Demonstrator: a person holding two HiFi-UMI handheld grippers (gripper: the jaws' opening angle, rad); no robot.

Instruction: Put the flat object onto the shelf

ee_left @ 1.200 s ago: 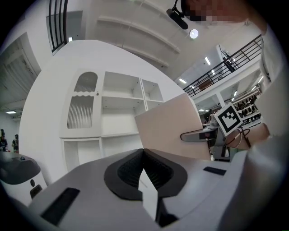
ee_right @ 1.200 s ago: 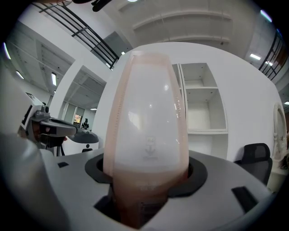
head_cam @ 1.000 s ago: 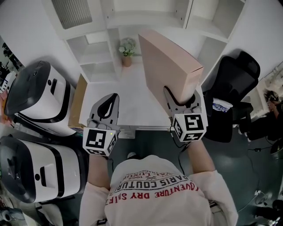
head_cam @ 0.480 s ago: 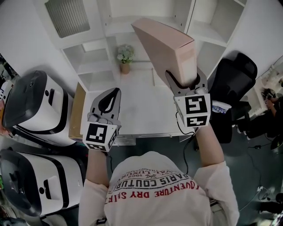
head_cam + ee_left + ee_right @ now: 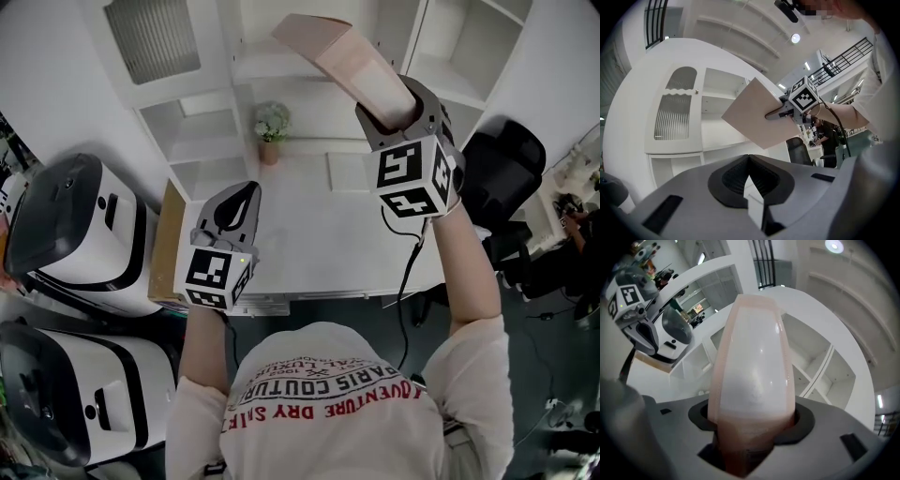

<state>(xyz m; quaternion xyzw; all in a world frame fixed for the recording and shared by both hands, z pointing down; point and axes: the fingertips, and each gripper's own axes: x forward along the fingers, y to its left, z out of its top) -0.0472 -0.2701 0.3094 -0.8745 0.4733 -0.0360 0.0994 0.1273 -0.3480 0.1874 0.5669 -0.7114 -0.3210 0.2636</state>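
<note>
A flat pinkish-tan box (image 5: pixel 349 58) stands clamped by its near edge in my right gripper (image 5: pixel 398 105), raised high in front of the white shelf unit (image 5: pixel 281 66). In the right gripper view the box (image 5: pixel 752 366) fills the middle, both jaws pressed on its sides. From the left gripper view its broad face (image 5: pixel 754 114) shows tilted before the shelves. My left gripper (image 5: pixel 234 211) hovers lower, over the white desk (image 5: pixel 309 234), its jaws closed together with nothing between them (image 5: pixel 749 157).
A small potted plant (image 5: pixel 271 127) stands at the back of the desk under the shelves. Two large white-and-black machines (image 5: pixel 75 234) sit at the left. A black office chair (image 5: pixel 497 159) is at the right. A brown board (image 5: pixel 167 239) leans at the desk's left edge.
My right gripper has lifted the box up and forward, from above the desk toward the upper shelves, tilting it flatter. The left gripper has stayed nearly in place.
</note>
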